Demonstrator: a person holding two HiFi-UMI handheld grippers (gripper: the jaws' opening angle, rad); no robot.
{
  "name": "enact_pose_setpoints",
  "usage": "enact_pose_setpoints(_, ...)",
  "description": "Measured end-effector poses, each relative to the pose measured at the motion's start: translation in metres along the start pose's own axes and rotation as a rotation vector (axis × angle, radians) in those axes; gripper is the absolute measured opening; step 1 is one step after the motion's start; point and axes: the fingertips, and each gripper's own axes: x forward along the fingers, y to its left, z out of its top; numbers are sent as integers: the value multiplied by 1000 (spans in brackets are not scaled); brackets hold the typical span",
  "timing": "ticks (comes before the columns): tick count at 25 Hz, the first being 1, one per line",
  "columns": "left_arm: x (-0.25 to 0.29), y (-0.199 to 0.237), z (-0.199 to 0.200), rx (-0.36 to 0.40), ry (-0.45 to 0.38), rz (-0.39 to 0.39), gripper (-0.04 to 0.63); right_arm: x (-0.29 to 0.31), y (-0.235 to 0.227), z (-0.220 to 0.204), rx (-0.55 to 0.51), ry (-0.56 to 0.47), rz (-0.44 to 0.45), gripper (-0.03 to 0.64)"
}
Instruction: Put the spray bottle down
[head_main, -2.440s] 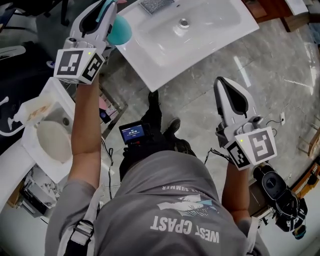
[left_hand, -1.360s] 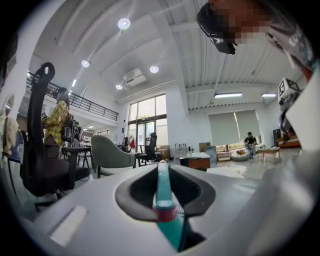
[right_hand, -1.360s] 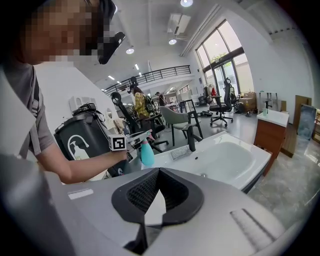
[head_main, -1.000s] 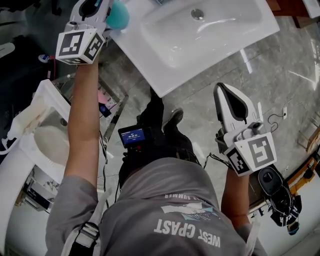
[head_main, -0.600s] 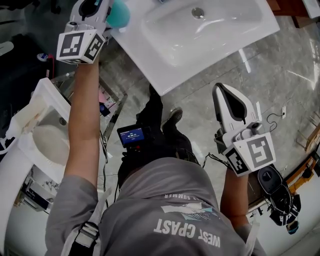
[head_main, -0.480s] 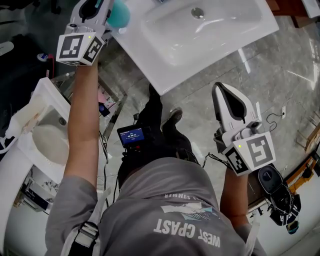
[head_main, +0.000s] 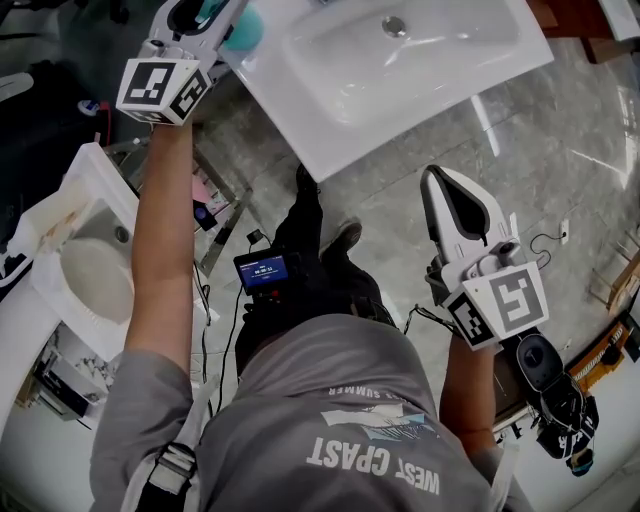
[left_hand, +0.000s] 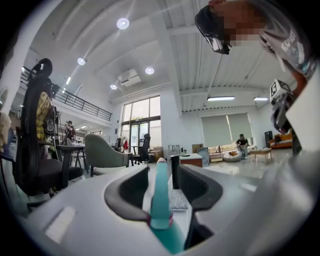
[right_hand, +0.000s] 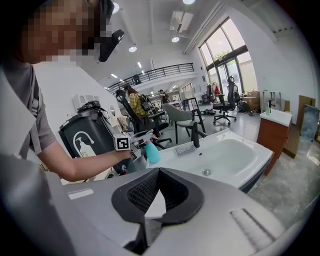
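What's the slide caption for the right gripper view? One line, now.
Left tongs have just been opening around the teal spray bottle at the white sink's rim; right tongs shut, empty.

spray bottle (head_main: 243, 28) on sink (head_main: 330, 150) corner, between jaws of left claw (left_hand: 162, 170)

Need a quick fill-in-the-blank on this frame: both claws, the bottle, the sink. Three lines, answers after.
1. The left claw has the teal ___ between its jaws.
2. That bottle sits at a corner of the white ___.
3. The right claw is shut and holds ___.

Answers: spray bottle; sink; nothing.

Note: the left claw's jaws have just been opening, and the bottle is between them.
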Motion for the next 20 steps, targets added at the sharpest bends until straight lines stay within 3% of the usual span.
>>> enact_pose_setpoints(5,-5,-1,8,17,0,9,237,-9,0,2,-12,-13,0,2)
enact_pose_setpoints(11,-4,-12,15,31,7,-7,262,-20,-1,0,-16,-19,4,2)
enact_pose_setpoints(20,-9,-12,30,77,11,31,301,-35,-6,4,-25,-40,2,2)
